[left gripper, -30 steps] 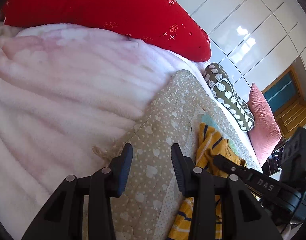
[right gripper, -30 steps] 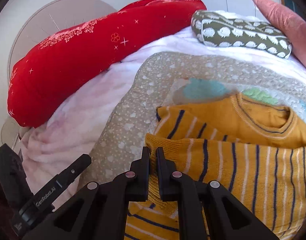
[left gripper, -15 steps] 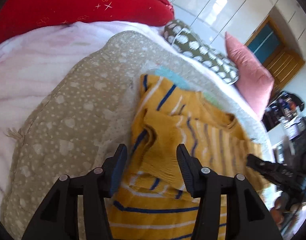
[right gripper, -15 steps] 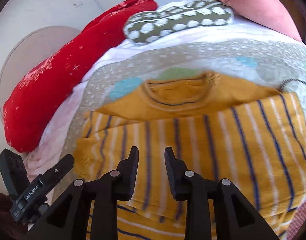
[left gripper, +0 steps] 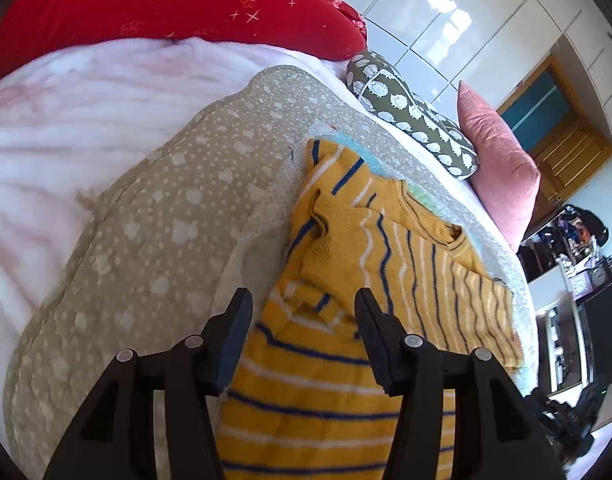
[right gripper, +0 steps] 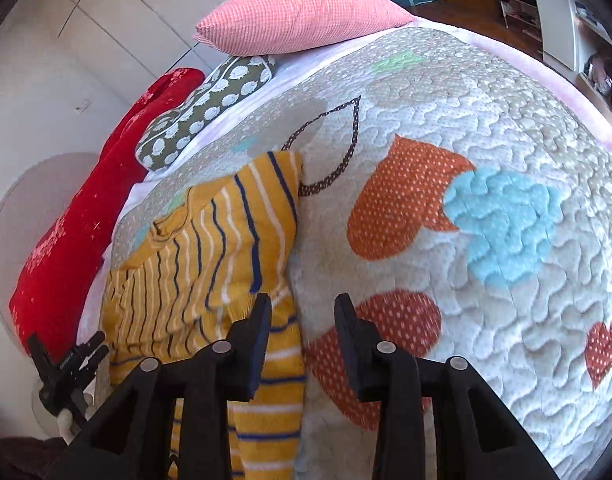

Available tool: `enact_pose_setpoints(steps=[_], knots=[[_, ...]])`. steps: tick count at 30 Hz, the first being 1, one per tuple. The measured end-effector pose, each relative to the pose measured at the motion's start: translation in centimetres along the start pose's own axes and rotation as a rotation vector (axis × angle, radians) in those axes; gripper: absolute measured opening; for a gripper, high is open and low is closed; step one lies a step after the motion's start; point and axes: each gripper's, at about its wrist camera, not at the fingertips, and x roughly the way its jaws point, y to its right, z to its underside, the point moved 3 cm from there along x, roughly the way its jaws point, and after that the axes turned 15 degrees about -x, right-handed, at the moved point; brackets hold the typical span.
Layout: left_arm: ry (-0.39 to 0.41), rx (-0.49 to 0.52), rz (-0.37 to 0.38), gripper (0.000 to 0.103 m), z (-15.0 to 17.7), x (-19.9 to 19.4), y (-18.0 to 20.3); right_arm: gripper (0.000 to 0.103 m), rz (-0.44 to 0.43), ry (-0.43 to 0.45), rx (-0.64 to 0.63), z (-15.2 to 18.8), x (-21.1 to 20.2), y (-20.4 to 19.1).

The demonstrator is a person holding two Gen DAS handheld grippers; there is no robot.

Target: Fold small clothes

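Left tool (left gripper: 304, 320), right tool (right gripper: 302, 320) agape over sweater (left gripper: 345, 360).

To your right the quilt (right gripper: 485, 128) lies bare; pillows, the pink cushion (right gripper: 302, 16) among them, block its far edge.

Sweater (left gripper: 385, 280): I lose its lower hem under the left gripper (left gripper: 304, 334) fingers and off the bottom edge. Right wrist view cuts it off the same way. Red pillow (left gripper: 166, 8) runs out past the top-left rim. Shelf clutter (left gripper: 577, 236) at far right is too small and warped for me to identify. Other gripper (right gripper: 66, 368) at lower left: jaw state unreadable from there.
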Motion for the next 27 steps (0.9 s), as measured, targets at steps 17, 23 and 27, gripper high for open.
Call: enact_pose_setpoints(steps=[17, 23, 27], knots=[[-0.122, 0.057, -0.086, 0.074, 16.6, -10.5, -8.2, 0.052, -0.236, -0.080, -0.262, 17.1, -5.5, -5.7], [-0.112, 0.165, -0.101, 0.089, 20.6, -9.0, -7.1, 0.054, -0.212, -0.063, -0.291, 20.2, -5.6, -7.0], [-0.162, 0.106, -0.122, 0.076, 20.9, -8.0, -7.3, 0.053, -0.137, -0.042, -0.336, 20.5, -5.0, -8.3]])
